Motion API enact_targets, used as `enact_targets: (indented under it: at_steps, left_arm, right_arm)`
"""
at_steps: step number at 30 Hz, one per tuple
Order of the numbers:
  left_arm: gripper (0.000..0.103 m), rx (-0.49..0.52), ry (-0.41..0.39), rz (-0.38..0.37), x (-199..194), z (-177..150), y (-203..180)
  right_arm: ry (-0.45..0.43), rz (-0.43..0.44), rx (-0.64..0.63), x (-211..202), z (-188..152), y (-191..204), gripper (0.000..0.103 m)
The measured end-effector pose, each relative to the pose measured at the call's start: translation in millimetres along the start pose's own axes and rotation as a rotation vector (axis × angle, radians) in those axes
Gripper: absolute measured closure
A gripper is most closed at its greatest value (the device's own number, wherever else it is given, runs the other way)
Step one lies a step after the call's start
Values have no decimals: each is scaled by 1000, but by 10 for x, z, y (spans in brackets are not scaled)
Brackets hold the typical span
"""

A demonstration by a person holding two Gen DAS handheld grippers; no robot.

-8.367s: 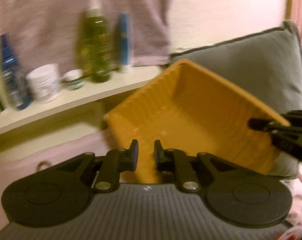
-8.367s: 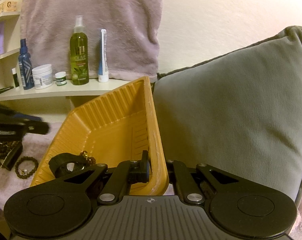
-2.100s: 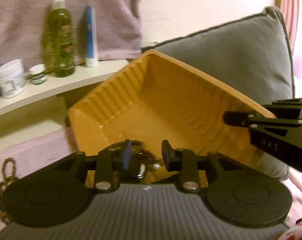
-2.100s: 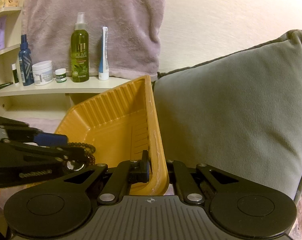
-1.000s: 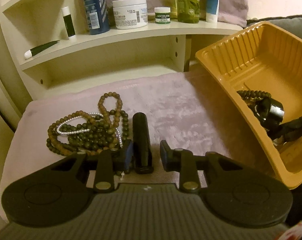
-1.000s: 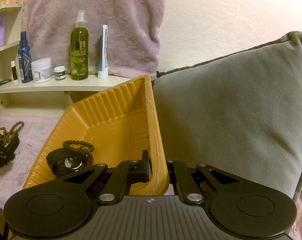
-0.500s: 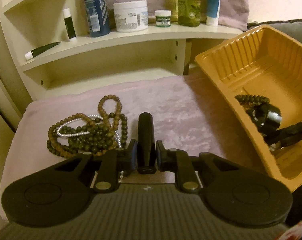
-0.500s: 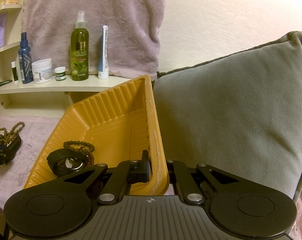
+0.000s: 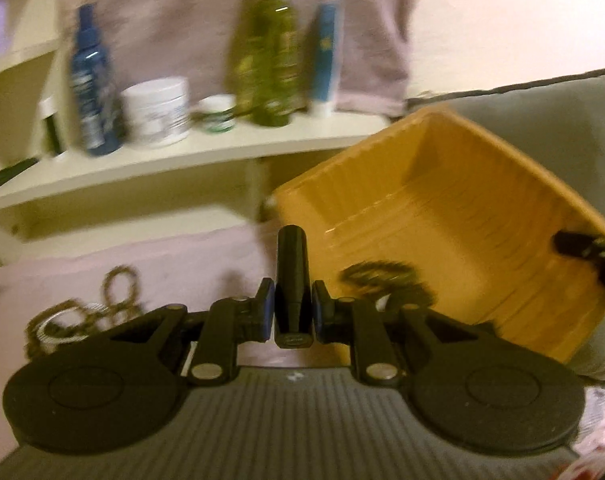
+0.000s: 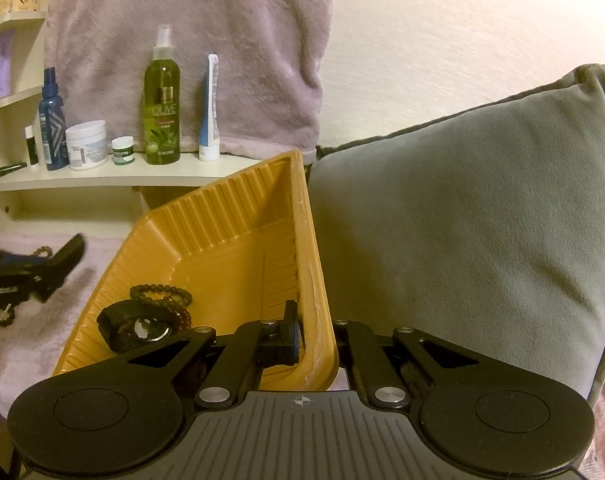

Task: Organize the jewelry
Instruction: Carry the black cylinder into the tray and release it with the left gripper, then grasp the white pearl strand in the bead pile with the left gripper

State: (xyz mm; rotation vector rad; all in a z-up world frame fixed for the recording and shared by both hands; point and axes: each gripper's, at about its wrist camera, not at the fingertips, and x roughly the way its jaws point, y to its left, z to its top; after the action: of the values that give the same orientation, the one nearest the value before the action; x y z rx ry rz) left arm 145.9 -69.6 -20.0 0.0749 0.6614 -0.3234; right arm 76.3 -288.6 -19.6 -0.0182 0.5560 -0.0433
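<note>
My left gripper is shut on a black cylinder and holds it above the pink cloth, pointing at the orange tray. It also shows at the left of the right wrist view. My right gripper is shut on the tray's right rim and holds the tray tilted. In the tray lie a dark bead bracelet and a black watch. Bead necklaces lie on the cloth at the left.
A cream shelf behind carries a green spray bottle, a blue bottle, a white jar and a tube. A grey cushion stands right behind the tray. A pink towel hangs on the wall.
My left gripper has lifted the black cylinder off the cloth and swung right toward the tray. The right gripper and tray have not moved.
</note>
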Motion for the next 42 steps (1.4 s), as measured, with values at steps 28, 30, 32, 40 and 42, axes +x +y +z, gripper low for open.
enact_targets:
  at_steps: [28,30,32,40,42]
  left_arm:
    - [79,42,-39,-152,72,99,-499]
    - [79,33,-53,-125,13,104,-418]
    - [79,18,-64,-93,-57,105,-305]
    - [80,-50,-73,113,-246,-49,314]
    - [80,-62,-57,156,-269,-127,463]
  right_arm:
    - [1,2,4,2,-3,-13,99]
    - [2,2,2,6,-6,-11,99]
    - [1,1,0,2,-9,-6,99]
    - [0,-3,-5,6,-9,6,99]
    - [0,-4,-6,8,-9,11,99]
